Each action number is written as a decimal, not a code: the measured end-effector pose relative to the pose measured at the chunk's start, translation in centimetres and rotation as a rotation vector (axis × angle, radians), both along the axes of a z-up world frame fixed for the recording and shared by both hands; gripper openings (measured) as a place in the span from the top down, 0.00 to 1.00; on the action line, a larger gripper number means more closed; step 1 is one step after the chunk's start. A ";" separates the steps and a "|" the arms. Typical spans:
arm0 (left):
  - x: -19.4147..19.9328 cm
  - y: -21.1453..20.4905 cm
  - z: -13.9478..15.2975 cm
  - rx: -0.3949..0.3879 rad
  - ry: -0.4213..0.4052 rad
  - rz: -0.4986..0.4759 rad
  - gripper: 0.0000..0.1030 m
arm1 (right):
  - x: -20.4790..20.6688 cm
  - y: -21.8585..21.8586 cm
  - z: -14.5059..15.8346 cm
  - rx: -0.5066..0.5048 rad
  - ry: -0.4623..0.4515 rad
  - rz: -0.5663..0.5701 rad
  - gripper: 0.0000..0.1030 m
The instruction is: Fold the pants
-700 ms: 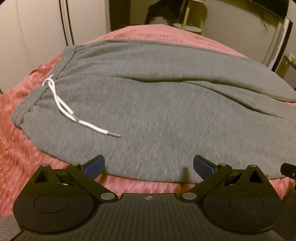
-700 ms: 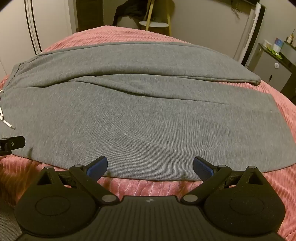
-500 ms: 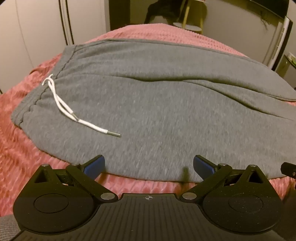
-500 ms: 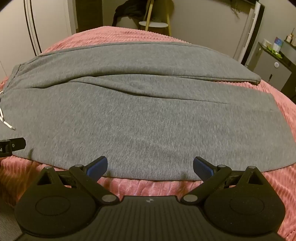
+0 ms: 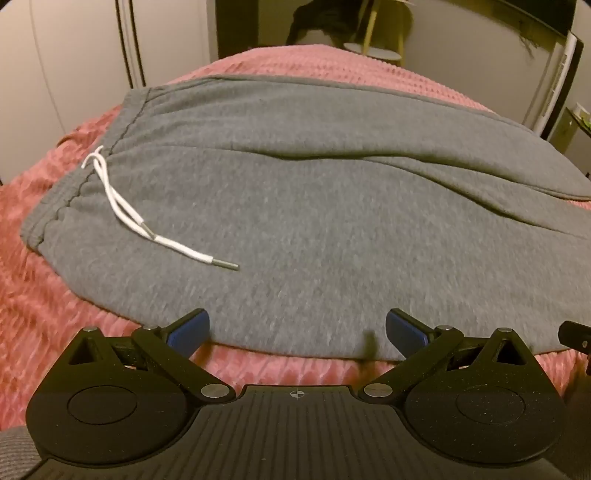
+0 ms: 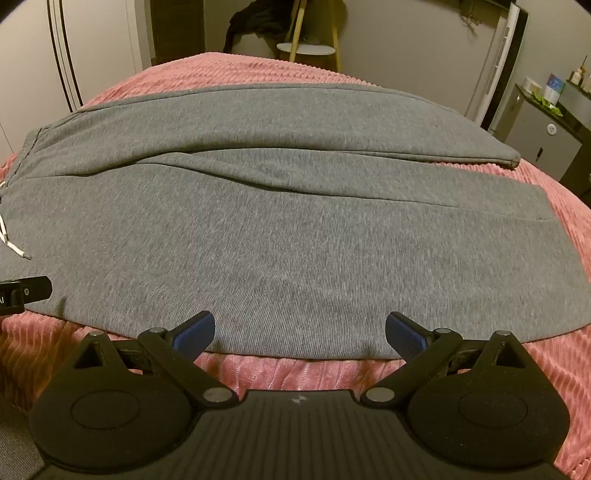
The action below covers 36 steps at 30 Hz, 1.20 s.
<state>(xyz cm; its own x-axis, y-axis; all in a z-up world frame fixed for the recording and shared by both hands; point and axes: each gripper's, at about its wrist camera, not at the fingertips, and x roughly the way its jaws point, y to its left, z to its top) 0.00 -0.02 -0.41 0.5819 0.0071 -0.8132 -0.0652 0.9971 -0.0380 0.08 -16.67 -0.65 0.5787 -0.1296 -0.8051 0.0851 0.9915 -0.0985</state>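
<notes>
Hovering at near hem | left tool and right tool spread, empty | pants flat on bed | risk: pinching blanket too, drawstring snagging

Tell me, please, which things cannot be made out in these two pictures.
- Left wrist view: the leg ends of the grey pants run out at the right edge.
- Right wrist view: the white drawstring is cut by the left edge; the waistband is mostly out of frame.
- Both views: the dark garment behind the pink blanket is too dim to identify.
</notes>
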 end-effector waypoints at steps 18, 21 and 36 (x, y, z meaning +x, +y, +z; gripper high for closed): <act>0.0 -0.1 0.0 -0.006 0.009 -0.002 0.00 | 0.0 0.0 -0.1 0.005 -0.001 -0.005 0.04; 0.0 -0.1 -0.1 -0.007 0.012 -0.002 0.00 | 0.0 0.0 -0.1 0.005 -0.001 -0.006 0.04; 0.0 -0.3 -0.2 -0.006 0.023 -0.007 0.00 | 0.0 0.0 -0.1 0.006 0.000 -0.005 0.04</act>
